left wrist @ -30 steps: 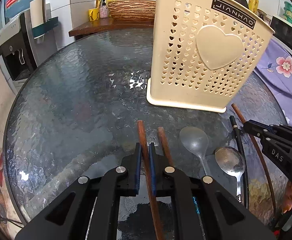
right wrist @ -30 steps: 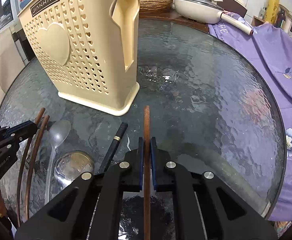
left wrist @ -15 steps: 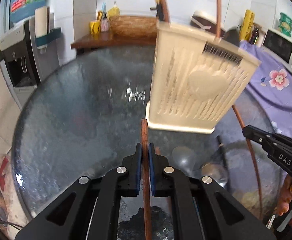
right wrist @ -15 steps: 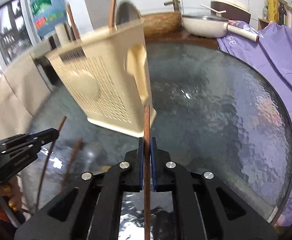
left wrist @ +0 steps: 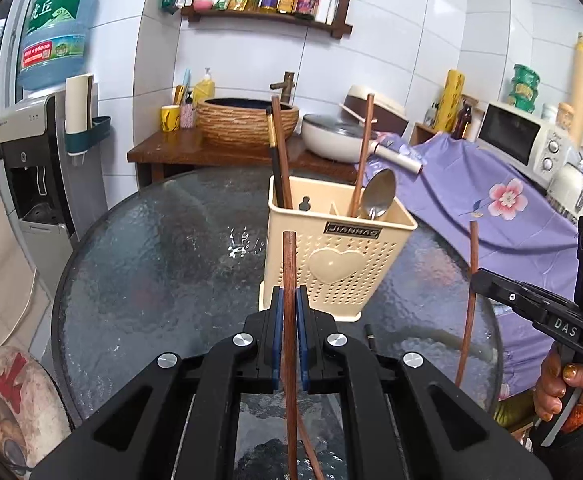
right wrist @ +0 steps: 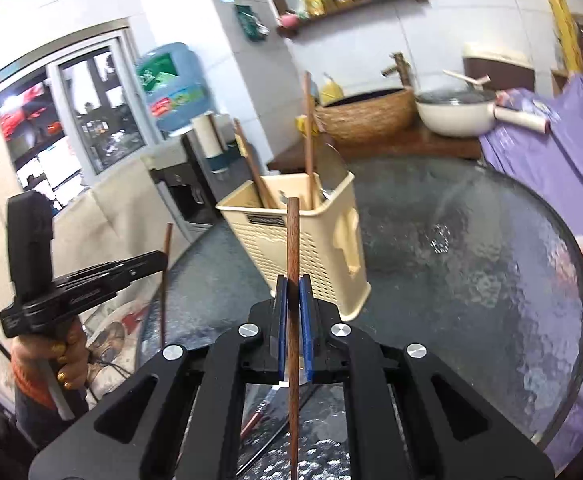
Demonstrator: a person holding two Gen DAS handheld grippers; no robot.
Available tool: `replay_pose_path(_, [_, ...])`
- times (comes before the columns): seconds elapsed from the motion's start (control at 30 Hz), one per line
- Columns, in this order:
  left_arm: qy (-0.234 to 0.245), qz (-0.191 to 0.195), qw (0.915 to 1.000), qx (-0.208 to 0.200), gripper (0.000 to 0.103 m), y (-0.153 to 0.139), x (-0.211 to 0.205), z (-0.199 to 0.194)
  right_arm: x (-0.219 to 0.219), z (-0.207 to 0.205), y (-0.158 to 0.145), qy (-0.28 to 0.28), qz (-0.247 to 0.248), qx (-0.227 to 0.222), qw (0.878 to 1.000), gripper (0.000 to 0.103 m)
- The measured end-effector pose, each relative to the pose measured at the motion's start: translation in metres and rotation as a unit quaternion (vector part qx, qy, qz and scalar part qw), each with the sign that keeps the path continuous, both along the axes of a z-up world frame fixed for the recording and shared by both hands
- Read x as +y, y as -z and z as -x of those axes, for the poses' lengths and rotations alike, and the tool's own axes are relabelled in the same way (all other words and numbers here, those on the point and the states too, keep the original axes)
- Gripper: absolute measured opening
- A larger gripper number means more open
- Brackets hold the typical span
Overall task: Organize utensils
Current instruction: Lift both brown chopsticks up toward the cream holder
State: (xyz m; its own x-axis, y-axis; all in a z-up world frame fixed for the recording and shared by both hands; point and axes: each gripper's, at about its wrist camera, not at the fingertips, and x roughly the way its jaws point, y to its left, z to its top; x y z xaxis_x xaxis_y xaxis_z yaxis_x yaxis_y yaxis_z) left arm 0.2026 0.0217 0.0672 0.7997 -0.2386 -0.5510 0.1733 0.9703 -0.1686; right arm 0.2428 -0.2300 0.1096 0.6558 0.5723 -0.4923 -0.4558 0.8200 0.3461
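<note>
Now, left gripper (left wrist: 287,340): raised above the glass table (left wrist: 151,280); clamped on a brown chopstick (left wrist: 289,272)
Right gripper (right wrist: 293,332): raised alongside; pinching another chopstick (right wrist: 292,248)
Utensil holder (left wrist: 331,264): upright, far centre

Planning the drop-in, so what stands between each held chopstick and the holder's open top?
Nothing visible. Left chopstick and right chopstick are raised before the holder; utensils already stand inside it.
</note>
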Motion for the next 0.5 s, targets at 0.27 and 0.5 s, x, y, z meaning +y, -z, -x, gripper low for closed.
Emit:
replay_pose_path(0.27, [0.011,0.007,0.9998,-0.015,0.007,-0.013,0.008,0.016,-0.003,0.015,-0.022,-0.02,-0.019,-0.017,0.999,0.007])
replay_pose_path(0.5, [0.022,0.014,0.9993,-0.028,0.006,-0.026,0.013,0.026,0.004,0.025,-0.035,-0.029,-0.007,-0.037,0.999,0.007])
